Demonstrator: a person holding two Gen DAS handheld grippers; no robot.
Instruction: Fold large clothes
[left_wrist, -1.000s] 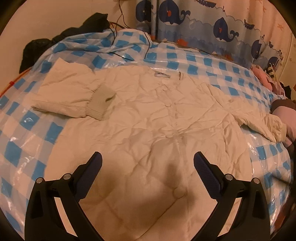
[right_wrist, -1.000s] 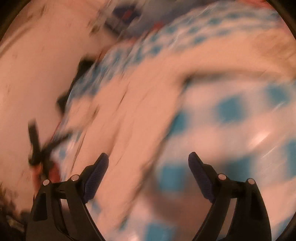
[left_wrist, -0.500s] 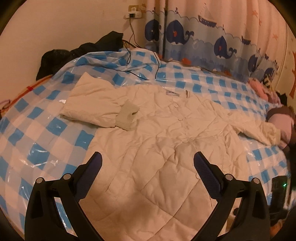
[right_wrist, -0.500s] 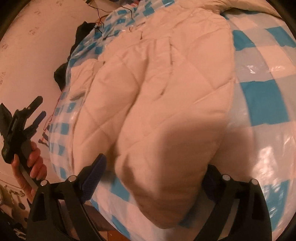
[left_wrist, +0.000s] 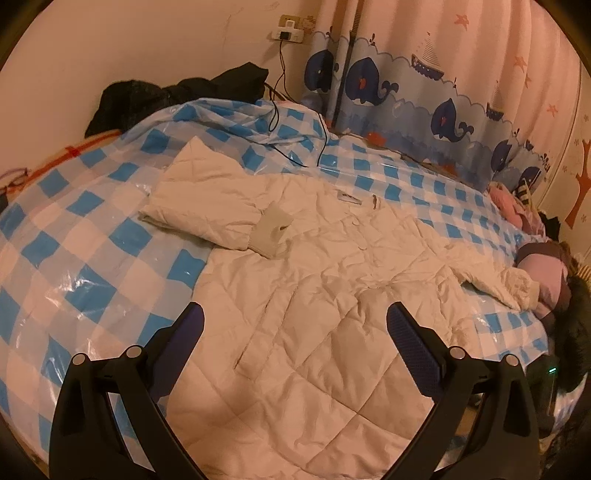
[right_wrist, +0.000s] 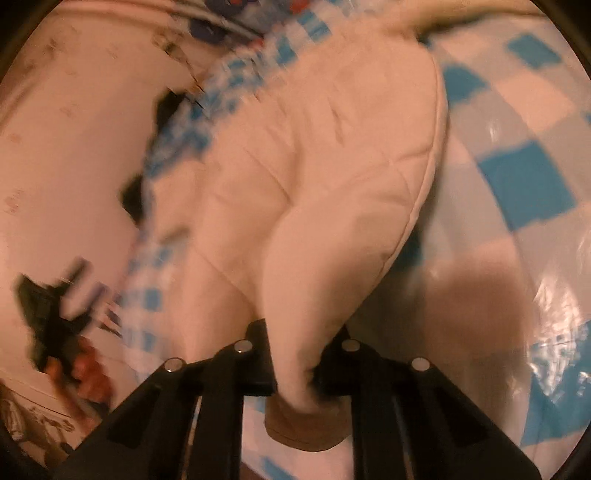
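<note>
A large cream quilted coat (left_wrist: 325, 295) lies spread front-up on the bed. Its left sleeve (left_wrist: 218, 206) is folded in over the chest, its right sleeve (left_wrist: 491, 280) stretches out to the right. My left gripper (left_wrist: 295, 332) is open and empty, held above the coat's lower half. My right gripper (right_wrist: 295, 365) is shut on the bottom corner of the coat (right_wrist: 317, 206) and lifts it off the cover; the view is blurred.
The bed has a blue-and-white checked plastic cover (left_wrist: 85, 229). Black clothes (left_wrist: 177, 92) lie at the far left by the wall, pink and purple clothes (left_wrist: 543, 266) at the right. A black cable (left_wrist: 321, 136) runs from the wall socket onto the bed. A whale-print curtain (left_wrist: 406, 96) hangs behind.
My right gripper has closed on the coat's bottom corner and begun to lift it. My left gripper has drawn back and up from the coat, still open.
</note>
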